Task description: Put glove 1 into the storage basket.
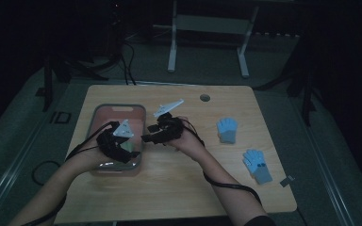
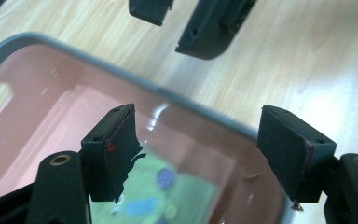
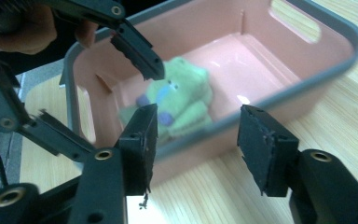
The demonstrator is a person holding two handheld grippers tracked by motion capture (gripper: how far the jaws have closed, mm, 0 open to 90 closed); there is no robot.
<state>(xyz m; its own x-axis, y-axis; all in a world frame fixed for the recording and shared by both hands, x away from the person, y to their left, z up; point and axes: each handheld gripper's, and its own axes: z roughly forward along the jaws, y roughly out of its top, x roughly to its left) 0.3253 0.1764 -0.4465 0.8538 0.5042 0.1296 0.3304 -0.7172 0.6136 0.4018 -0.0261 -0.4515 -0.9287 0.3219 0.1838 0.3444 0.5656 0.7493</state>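
Observation:
A pink bin with a grey rim (image 1: 118, 107) stands on the left half of the wooden table (image 1: 184, 183). Inside it lies a green knitted piece with blue and purple spots (image 3: 186, 95), also seen under my left jaws (image 2: 168, 191). My left gripper (image 2: 198, 123) hovers over the bin's near right corner, open, with nothing between its pads. My right gripper (image 3: 199, 122) hangs just outside the bin's right wall (image 3: 279, 100), open and empty. One finger of the left gripper (image 3: 137, 51) reaches in above the green piece. Two small blue gloves (image 1: 227, 129) (image 1: 256, 165) lie on the table's right side.
A round cable hole (image 1: 205, 98) sits near the table's far edge. A small dark scrap (image 1: 287, 180) lies at the right front corner. Cables trail from both grippers over the near edge (image 1: 226, 183). A white desk frame (image 1: 172, 47) stands behind the table.

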